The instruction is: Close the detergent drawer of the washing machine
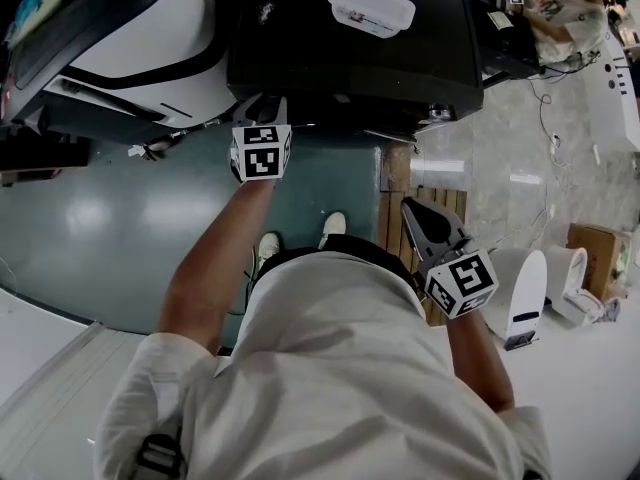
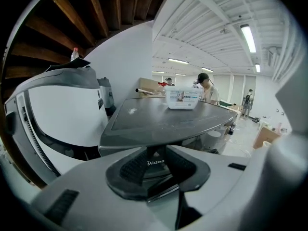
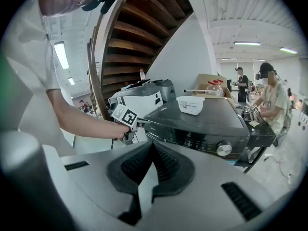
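Right gripper (image 3: 153, 146) was held back at the operator's side, well apart from the washer (image 1: 300, 53), over the wood slats (image 1: 400, 178). Its jaws were together with nothing between them. Shoes (image 1: 333, 224) stood on the green floor (image 1: 110, 218), just in front of the washer.

Left gripper (image 1: 263, 108) was out on a stretched arm, tips up at the top-left corner of the washer's front. Its jaws stood apart. Its own view showed the drawer (image 2: 155, 163), a dark panel with the Midea logo, in the gap between the pads (image 2: 133, 166), right at the tips. Couldn't tell whether the pads pressed on it, or how far out the drawer stood. The right gripper view agreed, showing the left gripper at that same corner.

The washer had a dark body and a flat dark top. A control strip ran along the front, with a silver dial (image 3: 223, 149) toward its right end. A white tub (image 1: 370, 6) sat upright on the top, toward the back.

A white machine (image 1: 150, 48) stood just beside the washer on its left, with a bottle (image 2: 74, 54) on top. A wooden stair (image 3: 139, 28) rose behind it. Beyond the washer on the right was a person in a cap (image 3: 269, 95), with more people further back, too small to detail.
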The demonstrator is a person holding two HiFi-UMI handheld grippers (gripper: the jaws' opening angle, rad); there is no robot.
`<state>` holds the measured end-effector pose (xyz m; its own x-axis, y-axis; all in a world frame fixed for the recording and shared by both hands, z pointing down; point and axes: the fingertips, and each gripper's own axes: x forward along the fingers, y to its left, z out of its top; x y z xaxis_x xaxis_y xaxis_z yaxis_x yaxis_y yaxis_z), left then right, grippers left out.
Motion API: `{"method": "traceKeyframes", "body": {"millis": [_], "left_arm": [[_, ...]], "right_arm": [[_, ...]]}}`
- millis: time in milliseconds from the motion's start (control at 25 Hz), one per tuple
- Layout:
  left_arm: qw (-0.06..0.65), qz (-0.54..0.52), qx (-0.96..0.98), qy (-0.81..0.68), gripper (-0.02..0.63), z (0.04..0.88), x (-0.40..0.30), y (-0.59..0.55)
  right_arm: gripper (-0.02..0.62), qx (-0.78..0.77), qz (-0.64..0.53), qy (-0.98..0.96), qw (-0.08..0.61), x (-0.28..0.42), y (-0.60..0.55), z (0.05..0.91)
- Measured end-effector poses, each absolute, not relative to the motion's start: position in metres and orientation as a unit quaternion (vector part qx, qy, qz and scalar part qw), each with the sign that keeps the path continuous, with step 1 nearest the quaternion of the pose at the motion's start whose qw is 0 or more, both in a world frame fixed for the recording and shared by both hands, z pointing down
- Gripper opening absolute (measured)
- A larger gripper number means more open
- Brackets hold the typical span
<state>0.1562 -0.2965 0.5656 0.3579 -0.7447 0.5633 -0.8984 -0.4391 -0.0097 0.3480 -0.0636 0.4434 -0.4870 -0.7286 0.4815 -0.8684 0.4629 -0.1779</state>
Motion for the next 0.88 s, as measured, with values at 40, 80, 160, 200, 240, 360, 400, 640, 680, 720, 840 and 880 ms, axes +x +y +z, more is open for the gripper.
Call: {"method": "traceKeyframes", "body": {"millis": [40,80,160,200,240,360,400,640,680,720,840,880], "left_arm": [[0.151,0.251,0.814,-0.502,0.121,0.561,0.154,-0.292],[0.15,0.249,0.818,-0.496,0.121,0.557,0.151,-0.287],[0.149,0.245,0.825,-0.486,0.12,0.548,0.145,-0.275],[0.148,0.244,0.829,-0.481,0.12,0.543,0.14,-0.27],[0.146,0.243,0.832,-0.477,0.12,0.538,0.136,-0.265],[0.142,0.238,0.843,-0.462,0.12,0.522,0.122,-0.249],[0.142,0.236,0.846,-0.457,0.12,0.517,0.117,-0.243],[0.153,0.217,0.869,-0.418,0.112,0.487,0.092,-0.206],[0.153,0.214,0.873,-0.41,0.109,0.482,0.087,-0.198],[0.154,0.211,0.877,-0.403,0.106,0.477,0.082,-0.191],[0.152,0.204,0.89,-0.379,0.101,0.462,0.068,-0.169],[0.152,0.201,0.893,-0.372,0.1,0.457,0.063,-0.163]], "right_arm": [[0.005,0.477,0.202,-0.838,0.171,0.341,-0.06,0.442],[0.005,0.477,0.2,-0.839,0.169,0.334,-0.058,0.44],[0.005,0.478,0.197,-0.84,0.166,0.32,-0.053,0.436],[0.005,0.478,0.196,-0.84,0.164,0.313,-0.051,0.434],[0.005,0.478,0.195,-0.841,0.162,0.305,-0.049,0.432],[0.005,0.476,0.193,-0.843,0.16,0.281,-0.042,0.428],[0.005,0.474,0.191,-0.844,0.16,0.273,-0.04,0.427],[0.005,0.479,0.186,-0.844,0.155,0.23,-0.026,0.418],[0.005,0.48,0.184,-0.844,0.154,0.222,-0.024,0.417],[0.005,0.48,0.183,-0.844,0.154,0.215,-0.022,0.416],[0.004,0.485,0.177,-0.843,0.153,0.194,-0.016,0.412],[0.004,0.487,0.176,-0.842,0.152,0.188,-0.014,0.41]]}}
